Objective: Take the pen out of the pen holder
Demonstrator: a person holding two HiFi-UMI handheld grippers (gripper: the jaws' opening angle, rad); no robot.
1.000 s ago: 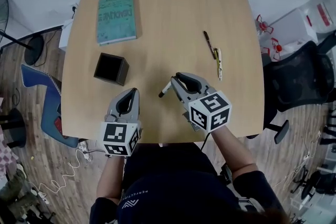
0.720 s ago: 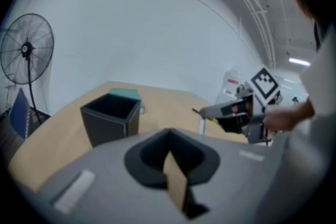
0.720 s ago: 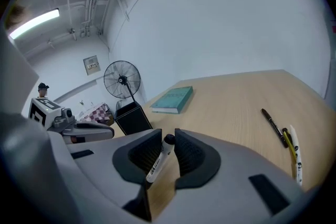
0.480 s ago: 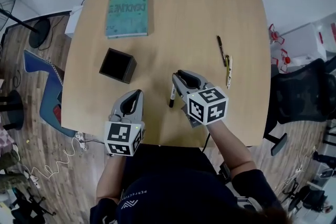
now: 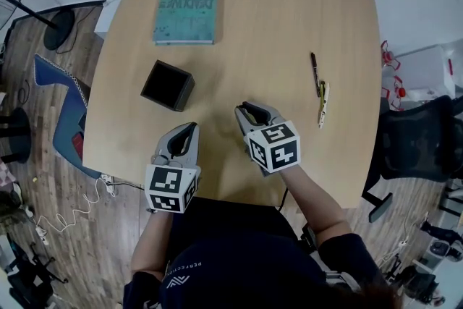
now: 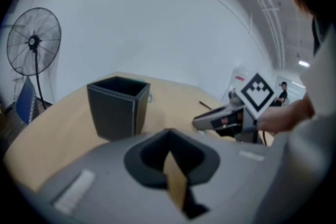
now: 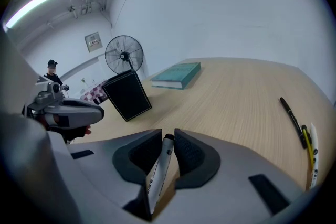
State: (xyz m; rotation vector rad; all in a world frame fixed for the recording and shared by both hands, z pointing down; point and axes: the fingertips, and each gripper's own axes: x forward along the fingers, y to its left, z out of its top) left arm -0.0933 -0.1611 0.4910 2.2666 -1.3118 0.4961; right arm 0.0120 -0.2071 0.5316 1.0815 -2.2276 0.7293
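A pale wood-grain tabletop with rounded corners carries everything. Over its near edge are two grey two-jaw grippers, each with a black-and-white marker cube at the back.

The right gripper is clenched on a white pen. Its dark ribbed pads press the barrel from both sides, and the black cap pokes out at the jaw tips, angled down toward the wood. This pen is outside the pen holder, to its right and nearer the person. The left gripper has its jaws drawn together with nothing between them; only a thin sliver of tabletop shows through.

One teal, flat, rectangular book lies at the far left. One pen holder, a black square box with stitched edges, stands upright between the book and the left gripper.

Two slim pens lie close together near the right edge: a black pen and a yellow-and-white pen. That makes three pens in all.
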